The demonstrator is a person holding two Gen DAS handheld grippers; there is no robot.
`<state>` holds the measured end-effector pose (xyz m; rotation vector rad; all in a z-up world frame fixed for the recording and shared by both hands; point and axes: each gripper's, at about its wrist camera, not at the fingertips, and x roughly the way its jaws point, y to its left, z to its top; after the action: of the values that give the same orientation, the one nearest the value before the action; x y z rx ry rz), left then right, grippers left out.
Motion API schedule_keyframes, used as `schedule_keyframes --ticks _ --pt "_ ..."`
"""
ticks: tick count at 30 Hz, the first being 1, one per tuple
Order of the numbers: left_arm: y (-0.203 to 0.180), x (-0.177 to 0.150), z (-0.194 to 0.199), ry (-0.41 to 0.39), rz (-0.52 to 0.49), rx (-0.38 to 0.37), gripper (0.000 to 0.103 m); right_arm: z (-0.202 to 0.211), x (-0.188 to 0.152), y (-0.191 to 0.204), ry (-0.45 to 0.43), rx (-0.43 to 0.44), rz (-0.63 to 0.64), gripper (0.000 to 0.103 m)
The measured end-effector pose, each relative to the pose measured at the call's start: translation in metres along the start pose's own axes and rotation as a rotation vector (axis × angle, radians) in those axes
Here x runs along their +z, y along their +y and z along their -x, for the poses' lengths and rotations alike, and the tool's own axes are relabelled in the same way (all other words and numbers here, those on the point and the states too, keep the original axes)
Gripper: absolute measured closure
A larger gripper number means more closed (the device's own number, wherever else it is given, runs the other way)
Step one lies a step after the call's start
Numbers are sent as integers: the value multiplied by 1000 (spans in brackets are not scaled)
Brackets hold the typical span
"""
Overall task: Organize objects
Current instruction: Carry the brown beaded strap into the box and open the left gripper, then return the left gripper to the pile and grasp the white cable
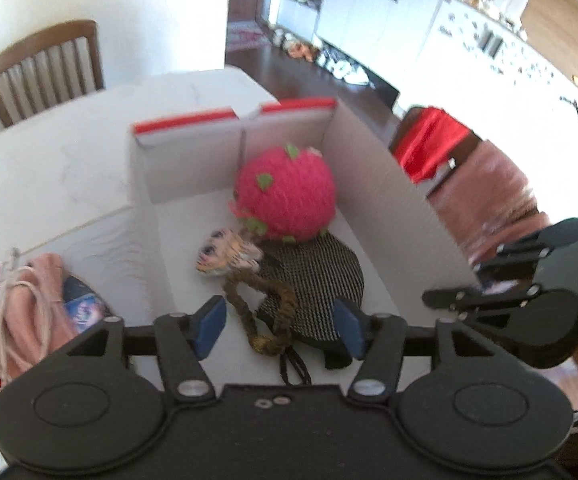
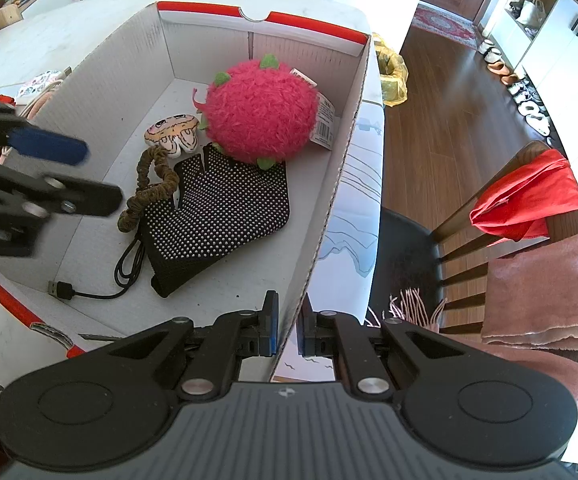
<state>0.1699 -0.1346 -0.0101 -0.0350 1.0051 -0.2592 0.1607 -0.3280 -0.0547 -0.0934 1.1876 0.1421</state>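
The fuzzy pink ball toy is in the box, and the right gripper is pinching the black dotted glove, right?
Not quite. The fuzzy pink ball toy is in the box, but the right gripper pinches the box's side wall, not the black dotted glove, which lies loose on the box floor. The right wrist view shows this.

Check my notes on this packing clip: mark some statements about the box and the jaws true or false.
1. The pink plush lies in the box. True.
2. The right gripper has its jaws shut on the box wall. True.
3. The left gripper holds the scrunchie. False: its jaws are open and empty.
4. The glove lies on the table outside the box. False: it is in the box.
5. A cable lies in the box. True.
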Motion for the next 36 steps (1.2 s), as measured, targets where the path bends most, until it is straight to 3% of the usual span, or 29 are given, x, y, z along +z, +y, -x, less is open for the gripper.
schedule_keyframes --ticks 5,10,16,22,36 --pt "16 1 35 -98 35 68 19 0 0 0 1 -2 -5 94" --pt "43 0 55 -157 77 151 7 -1 -1 0 4 -3 -6 94" --pt "85 -8 64 -171 143 248 2 -1 -1 -1 7 -3 -6 94" --pt "117 -20 51 -122 161 307 1 0 -1 -1 9 -4 -4 94" --pt "145 -43 6 -30 157 383 5 0 0 1 18 -12 -3 95"
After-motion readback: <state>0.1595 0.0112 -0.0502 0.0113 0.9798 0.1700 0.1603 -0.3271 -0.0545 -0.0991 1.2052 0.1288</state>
